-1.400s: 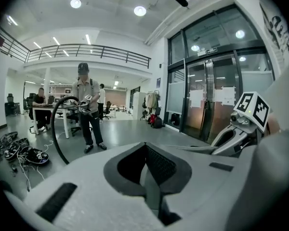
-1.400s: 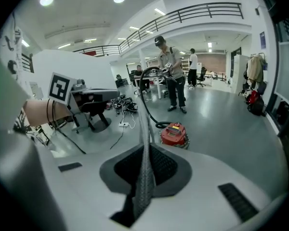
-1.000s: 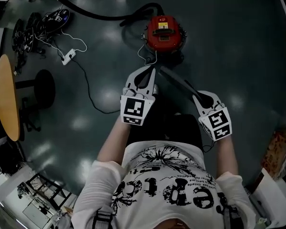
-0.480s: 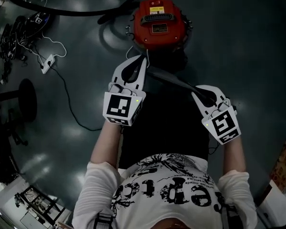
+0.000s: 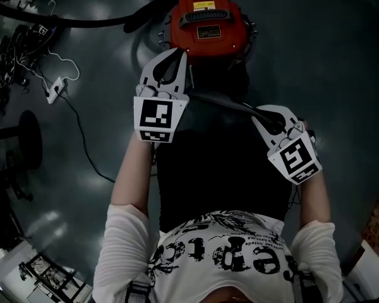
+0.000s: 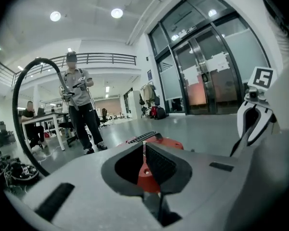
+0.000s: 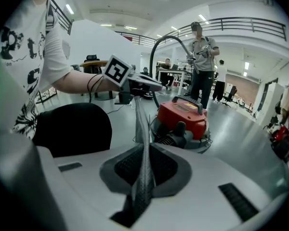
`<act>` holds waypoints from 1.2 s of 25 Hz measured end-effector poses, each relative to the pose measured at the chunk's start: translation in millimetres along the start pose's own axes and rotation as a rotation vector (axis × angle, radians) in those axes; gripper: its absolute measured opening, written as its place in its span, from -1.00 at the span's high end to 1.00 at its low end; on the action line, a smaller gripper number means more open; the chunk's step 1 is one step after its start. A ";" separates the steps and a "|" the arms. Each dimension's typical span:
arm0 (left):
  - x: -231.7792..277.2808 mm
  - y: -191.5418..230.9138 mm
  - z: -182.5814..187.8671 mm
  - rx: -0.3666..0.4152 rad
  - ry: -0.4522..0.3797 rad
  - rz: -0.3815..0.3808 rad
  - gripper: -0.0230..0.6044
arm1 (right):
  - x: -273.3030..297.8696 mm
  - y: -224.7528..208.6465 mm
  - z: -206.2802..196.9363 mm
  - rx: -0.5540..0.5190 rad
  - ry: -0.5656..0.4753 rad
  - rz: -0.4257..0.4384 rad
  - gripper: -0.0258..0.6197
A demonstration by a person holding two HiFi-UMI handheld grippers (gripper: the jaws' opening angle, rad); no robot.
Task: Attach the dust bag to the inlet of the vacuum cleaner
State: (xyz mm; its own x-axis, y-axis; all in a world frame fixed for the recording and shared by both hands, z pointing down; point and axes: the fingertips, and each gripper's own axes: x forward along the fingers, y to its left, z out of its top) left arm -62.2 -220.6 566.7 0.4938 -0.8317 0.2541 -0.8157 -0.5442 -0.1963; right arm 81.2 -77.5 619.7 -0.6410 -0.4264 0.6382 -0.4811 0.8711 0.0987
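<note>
This is a large open-plan office hall. A polished grey floor runs to tall glass doors, and a railed balcony crosses above, under round ceiling lights. A person sits at a white desk, another person stands on the open floor, and coats hang near the doors. A power strip and tangled cables lie on the floor.

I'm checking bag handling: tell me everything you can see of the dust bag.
The dust bag looks like grey woven fabric, seen edge-on as a flat, taut band. The right gripper clamps one end, the left gripper the other. It is held above the floor, close to the red vacuum cleaner.
</note>
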 end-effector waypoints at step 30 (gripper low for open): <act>126.1 15.9 -22.1 0.506 0.055 -0.231 0.52 | 57.5 -25.4 -40.6 -0.204 0.003 0.078 0.84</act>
State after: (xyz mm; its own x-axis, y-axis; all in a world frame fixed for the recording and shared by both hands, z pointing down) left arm -19.5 -331.7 616.6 0.6147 -0.6852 0.3907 -0.4349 -0.7077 -0.5568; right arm 80.9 -114.2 684.9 -0.6701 -0.3549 0.6520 -0.2989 0.9329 0.2007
